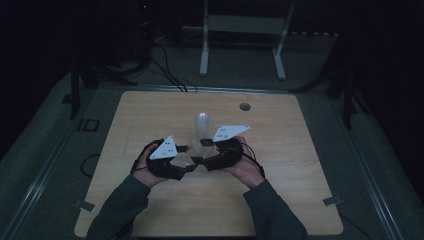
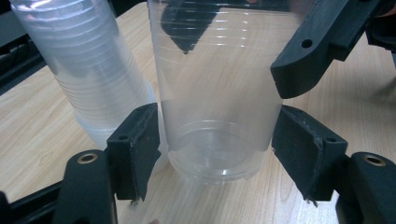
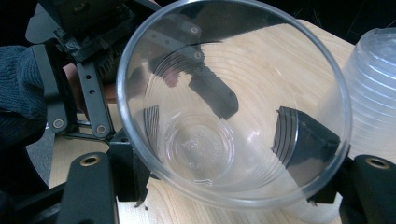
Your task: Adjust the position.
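Right gripper (image 3: 224,186) jaws clamped on a clear cup (image 3: 233,107), one pad on each side of its wall. Left gripper (image 2: 215,154) jaws half-wide around the cup's base (image 2: 212,158), pads just off it or barely touching, can't tell. Cup stack (image 2: 88,70) stands just beyond the left jaw.

Both forearms come in from below, sleeves dark, hands angled inward so the grippers face each other. The left gripper (image 1: 192,161) has its pads (image 2: 140,140) pressed against something between them. The right gripper (image 1: 200,150), jaws part closed, also clamps on something.
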A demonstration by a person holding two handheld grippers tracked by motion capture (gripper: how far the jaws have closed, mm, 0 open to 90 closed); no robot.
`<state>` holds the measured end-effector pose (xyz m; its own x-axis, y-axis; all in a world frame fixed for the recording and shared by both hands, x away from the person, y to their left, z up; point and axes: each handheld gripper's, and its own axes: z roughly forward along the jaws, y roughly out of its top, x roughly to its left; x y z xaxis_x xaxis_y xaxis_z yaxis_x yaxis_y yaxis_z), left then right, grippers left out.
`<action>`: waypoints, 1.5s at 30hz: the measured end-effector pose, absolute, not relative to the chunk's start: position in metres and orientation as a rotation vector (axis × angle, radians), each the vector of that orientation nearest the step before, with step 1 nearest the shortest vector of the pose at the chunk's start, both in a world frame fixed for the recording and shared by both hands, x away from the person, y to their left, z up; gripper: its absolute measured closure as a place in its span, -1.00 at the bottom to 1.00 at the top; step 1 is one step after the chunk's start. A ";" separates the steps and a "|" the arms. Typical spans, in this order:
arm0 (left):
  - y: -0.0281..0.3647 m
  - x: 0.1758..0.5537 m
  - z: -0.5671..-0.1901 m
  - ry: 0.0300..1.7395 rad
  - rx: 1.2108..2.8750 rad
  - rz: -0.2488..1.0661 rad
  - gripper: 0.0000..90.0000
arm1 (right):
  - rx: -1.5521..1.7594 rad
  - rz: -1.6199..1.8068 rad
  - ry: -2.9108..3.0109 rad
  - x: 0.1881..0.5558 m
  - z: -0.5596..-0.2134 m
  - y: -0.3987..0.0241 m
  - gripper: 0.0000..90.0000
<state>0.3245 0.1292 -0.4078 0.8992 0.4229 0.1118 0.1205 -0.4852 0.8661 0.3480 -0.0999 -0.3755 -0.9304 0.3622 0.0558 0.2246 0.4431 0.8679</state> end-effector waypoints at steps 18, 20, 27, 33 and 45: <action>0.130 0.326 -0.409 0.386 2.050 0.333 -0.09 | 0.526 1.559 2.552 0.348 -0.378 -0.101 -0.45; 0.131 0.326 -0.410 0.386 2.038 0.320 -0.09 | 0.532 1.595 2.543 0.348 -0.379 -0.102 -0.51; 0.131 0.328 -0.412 0.398 1.998 0.289 -0.09 | 0.557 1.765 2.479 0.350 -0.380 -0.107 -0.57; 0.132 0.328 -0.413 0.411 1.942 0.260 -0.09 | 0.558 1.857 2.416 0.350 -0.380 -0.108 -0.57; 0.131 0.331 -0.417 0.414 1.862 0.195 -0.09 | 0.556 1.989 2.308 0.351 -0.379 -0.111 -0.56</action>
<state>0.3306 0.1307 -0.4168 0.9235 0.3770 -0.0708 0.1853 -0.2769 0.9429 0.3506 -0.1109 -0.3790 -0.9345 0.2962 0.1973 0.2389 0.1112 0.9647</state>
